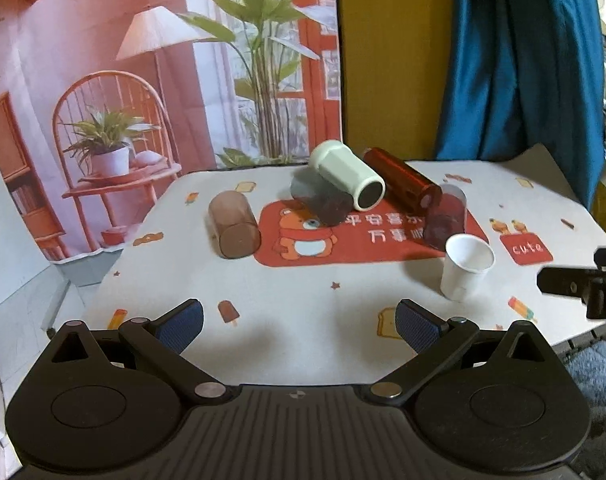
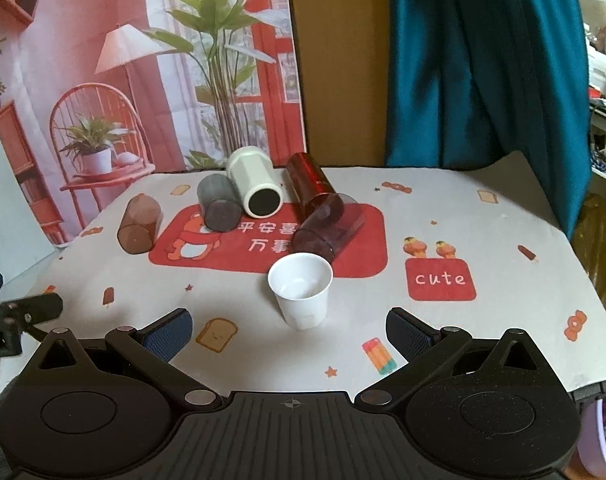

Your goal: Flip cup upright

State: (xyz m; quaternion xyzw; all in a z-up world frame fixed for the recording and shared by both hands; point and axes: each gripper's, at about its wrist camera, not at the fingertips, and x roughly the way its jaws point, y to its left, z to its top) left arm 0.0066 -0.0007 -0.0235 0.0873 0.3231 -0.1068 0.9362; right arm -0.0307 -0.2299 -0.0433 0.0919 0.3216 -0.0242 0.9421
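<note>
Both our fingers are spread and empty: left gripper (image 1: pixel 299 322), then right gripper (image 2: pixel 289 330). Leftmost, a brown tumbler (image 1: pixel 234 225) lies tipped; a white paper cup (image 2: pixel 301 294) already stands upright just ahead. We judge another tipped cup comes next. Bare counter (image 2: pixel 503 240) stretches right, toward its edge.

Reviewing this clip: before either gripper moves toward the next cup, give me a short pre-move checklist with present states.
1. White paper cup upright, mouth up: ok.
2. Other cups upright: not ok; brown cup, grey cup, cream cup, red cup and purple cup lie on their sides.
3. Right gripper open, holding nothing: ok.
4. Left gripper open, holding nothing: ok.
5. Brown cup apart from the others: ok.
6. Red and purple cups separate: cannot tell.
</note>
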